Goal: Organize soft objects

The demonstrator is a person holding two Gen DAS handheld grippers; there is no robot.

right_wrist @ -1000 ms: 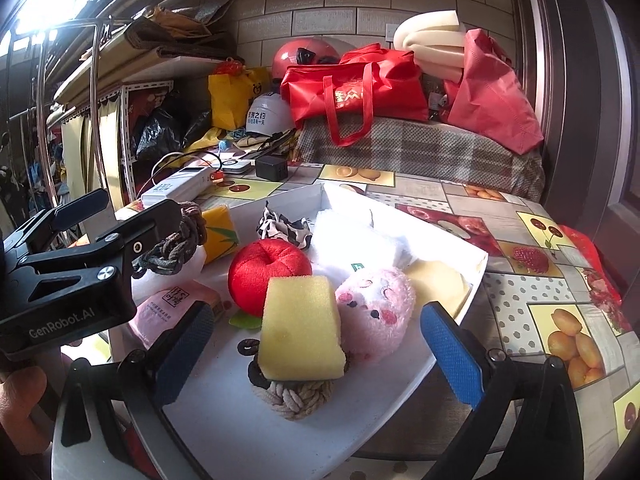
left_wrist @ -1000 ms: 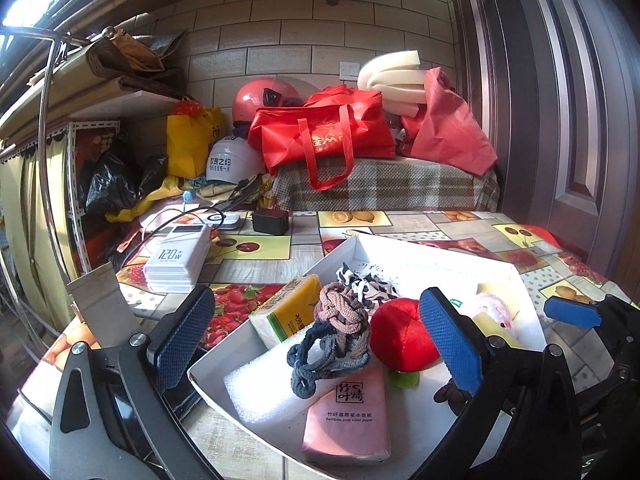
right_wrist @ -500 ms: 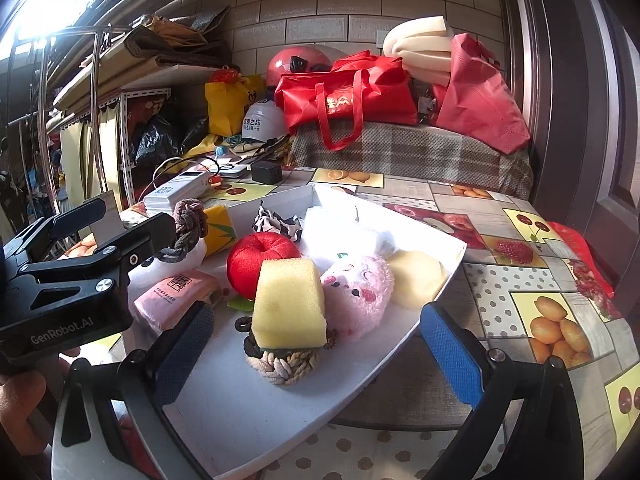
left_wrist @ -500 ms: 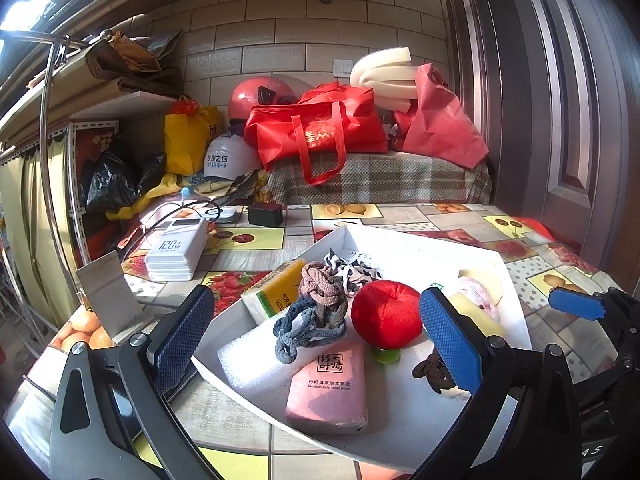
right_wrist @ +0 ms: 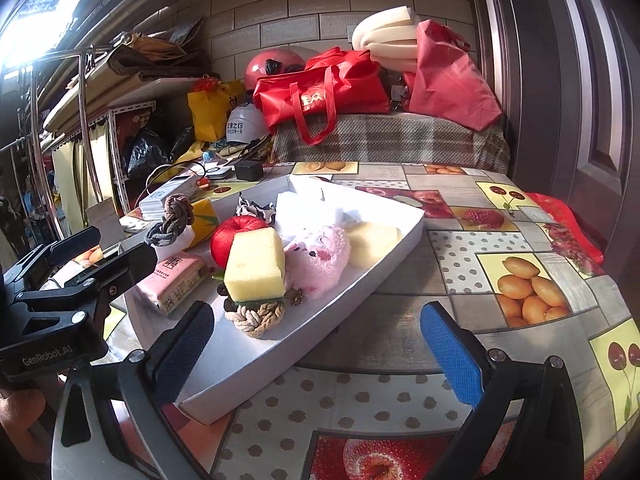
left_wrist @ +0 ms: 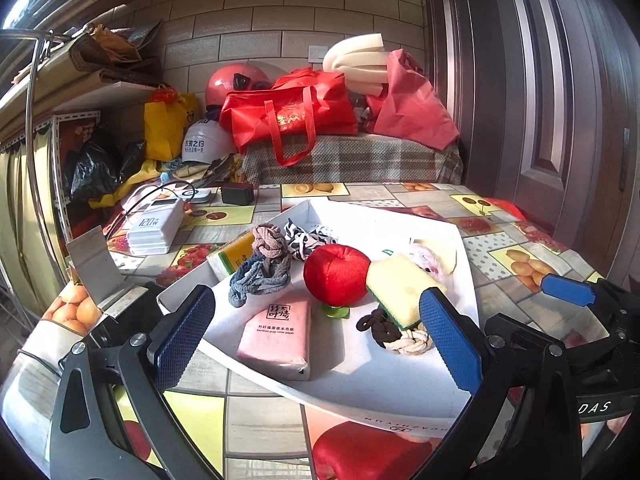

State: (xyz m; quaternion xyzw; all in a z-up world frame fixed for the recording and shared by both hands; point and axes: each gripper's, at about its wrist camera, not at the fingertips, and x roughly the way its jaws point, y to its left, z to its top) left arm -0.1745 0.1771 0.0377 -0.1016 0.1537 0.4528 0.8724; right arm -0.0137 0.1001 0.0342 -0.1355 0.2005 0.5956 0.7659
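- Left wrist view: A cluttered storeroom with a brick wall, red bags [left_wrist: 294,112] and helmets frames a table [left_wrist: 256,420] under a fruit-print cloth. On it sits a white tray [left_wrist: 400,396] of soft goods: a pink tissue pack [left_wrist: 278,330], a red plush apple [left_wrist: 337,274], a yellow sponge [left_wrist: 396,288] propped on a knotted rope toy [left_wrist: 408,340], and a grey braided rope [left_wrist: 260,272]. The left gripper [left_wrist: 316,344] hangs above the tray's near edge, jaws spread wide and empty. Over the past second it has drawn back and up, so the tray now lies farther off.
- Right wrist view: The same table [right_wrist: 460,280] runs to the right of the tray [right_wrist: 320,340]. A pink plush toy [right_wrist: 320,260] lies touching the sponge [right_wrist: 256,264]. The right gripper [right_wrist: 316,348] is likewise released, holding nothing, and has pulled away too. The left gripper's black body [right_wrist: 80,280] shows at the frame's left.
- With both tools retreating and every soft item inside the tray, the sorting looks close to finished.
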